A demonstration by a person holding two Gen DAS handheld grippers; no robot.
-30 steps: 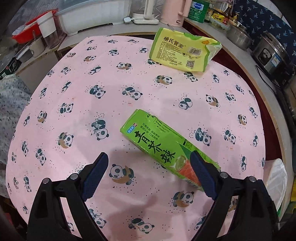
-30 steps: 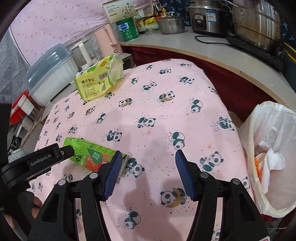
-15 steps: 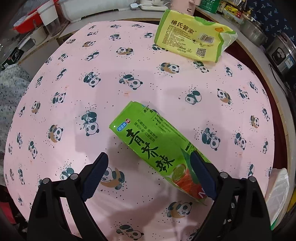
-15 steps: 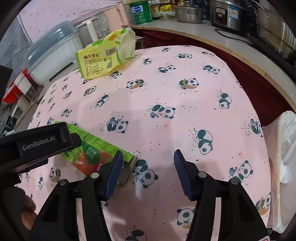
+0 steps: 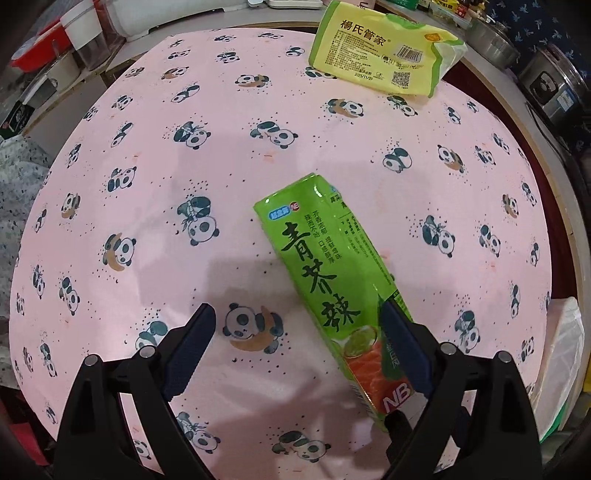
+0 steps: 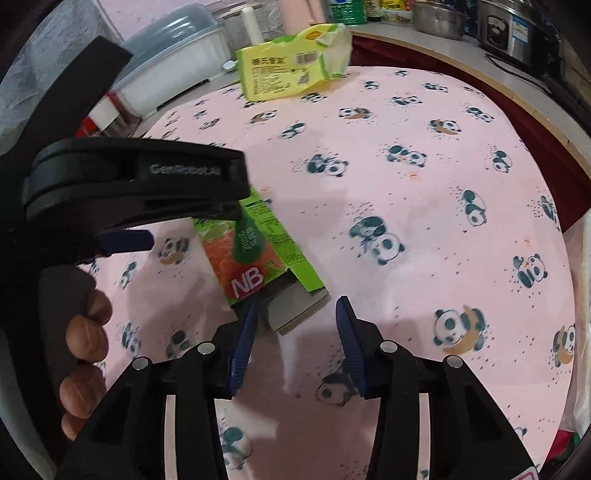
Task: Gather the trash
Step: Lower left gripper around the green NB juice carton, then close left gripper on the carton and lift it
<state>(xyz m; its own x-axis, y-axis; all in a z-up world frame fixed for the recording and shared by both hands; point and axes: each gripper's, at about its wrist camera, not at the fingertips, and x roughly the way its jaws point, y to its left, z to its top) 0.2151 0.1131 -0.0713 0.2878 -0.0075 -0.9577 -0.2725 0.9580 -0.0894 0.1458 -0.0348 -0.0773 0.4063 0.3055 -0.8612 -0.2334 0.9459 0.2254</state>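
Note:
A long green carton (image 5: 332,280) with an open end lies flat on the pink panda tablecloth (image 5: 184,147). My left gripper (image 5: 295,332) is open over its near half, right fingertip beside the carton's right edge. In the right wrist view the carton (image 6: 258,254) lies just ahead, its open flap end between the tips of my open right gripper (image 6: 297,314). The left gripper (image 6: 140,184) crosses above the carton there. A yellow-green tissue pack (image 5: 384,62) lies at the table's far edge.
A white trash bag (image 5: 561,354) hangs off the table's right edge. Behind the table a counter holds steel pots (image 6: 439,18), a rice cooker (image 5: 554,88), bottles and a lidded plastic tub (image 6: 173,62).
Both grippers have closed in on the green carton. The right gripper moved left and forward until the carton's open end lies between its fingers; the left gripper moved forward over it.

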